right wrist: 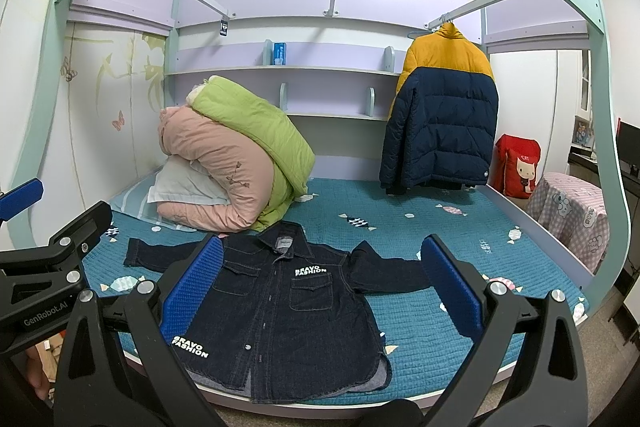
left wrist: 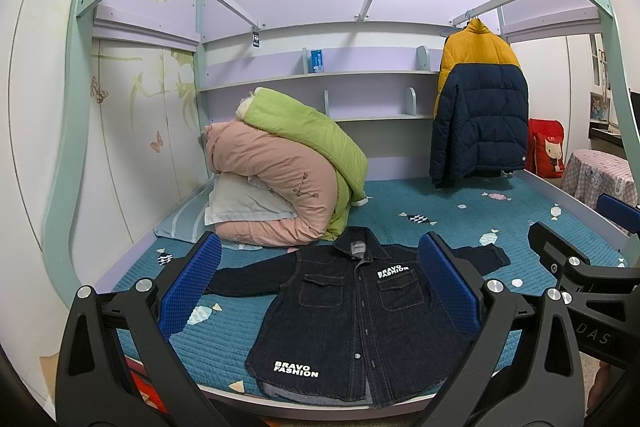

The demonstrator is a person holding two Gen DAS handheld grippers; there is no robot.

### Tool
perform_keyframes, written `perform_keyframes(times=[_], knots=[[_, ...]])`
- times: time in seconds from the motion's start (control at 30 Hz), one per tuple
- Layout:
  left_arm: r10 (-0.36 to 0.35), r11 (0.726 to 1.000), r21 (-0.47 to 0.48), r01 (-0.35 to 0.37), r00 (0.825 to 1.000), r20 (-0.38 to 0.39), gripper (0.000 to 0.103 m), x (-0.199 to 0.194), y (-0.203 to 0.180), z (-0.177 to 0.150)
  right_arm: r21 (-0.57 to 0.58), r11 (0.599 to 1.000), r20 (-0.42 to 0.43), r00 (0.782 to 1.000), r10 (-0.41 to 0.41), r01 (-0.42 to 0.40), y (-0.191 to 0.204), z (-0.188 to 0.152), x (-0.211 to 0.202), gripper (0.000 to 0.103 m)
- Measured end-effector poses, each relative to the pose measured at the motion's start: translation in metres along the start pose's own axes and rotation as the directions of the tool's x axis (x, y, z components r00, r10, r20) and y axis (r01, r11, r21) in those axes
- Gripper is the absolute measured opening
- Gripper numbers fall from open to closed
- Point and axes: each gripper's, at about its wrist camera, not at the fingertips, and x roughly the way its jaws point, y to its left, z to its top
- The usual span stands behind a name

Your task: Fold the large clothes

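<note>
— Reading anything on the dark denim button-up shirt (left wrist: 352, 323)?
— "BRAVO FASHION", white, on chest pocket and hem; it lies flat, sleeves spread, on the teal quilted bed cover (left wrist: 440, 211).
— Grippers?
— Left gripper (left wrist: 320, 287) and right gripper (right wrist: 320, 287) hover wide apart, holding nothing; "GenRobot.AI" marks one body

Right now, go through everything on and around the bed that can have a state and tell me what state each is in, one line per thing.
Denim jacket: unfolded, flat, front up, buttoned, sleeves spread.
Puffer jacket: hanging from the rail, unzipped.
Pink quilt: rolled, stacked on the bed.
Green quilt: folded, draped over the pink one.
Pillow: tucked into the pink quilt.
Left claw: open, empty, above the bed edge.
Right claw: open, empty.
</note>
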Motion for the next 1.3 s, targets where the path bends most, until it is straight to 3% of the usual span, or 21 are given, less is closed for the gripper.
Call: perform_keyframes(times=[0.5, 0.7, 1.07, 1.3], knots=[[-0.001, 1.0, -0.002, 0.001, 1.0, -0.006, 0.098, 0.002, 0.013, 0.006, 0.0, 1.0, -0.006, 1.0, 0.001, -0.001, -0.008, 0.004, 0.0, 0.096], [-0.01, 1.0, -0.003, 0.01, 0.999, -0.032, 0.098, 0.022, 0.022, 0.0, -0.001, 1.0, -0.03, 1.0, -0.006, 0.006, 0.003, -0.009, 0.021, 0.096], [-0.017, 1.0, 0.013, 0.02, 0.986, -0.166, 0.098, 0.107, 0.018, -0.026, -0.003, 1.0, -0.122, 0.993, 0.004, -0.004, 0.018, -0.03, 0.096, 0.096], [-0.051, 0.998, -0.051, 0.037, 0.947, -0.318, 0.098, 0.198, 0.044, -0.065, 0.024, 1.0, -0.229, 0.973, 0.009, -0.003, 0.035, -0.053, 0.181, 0.096]])
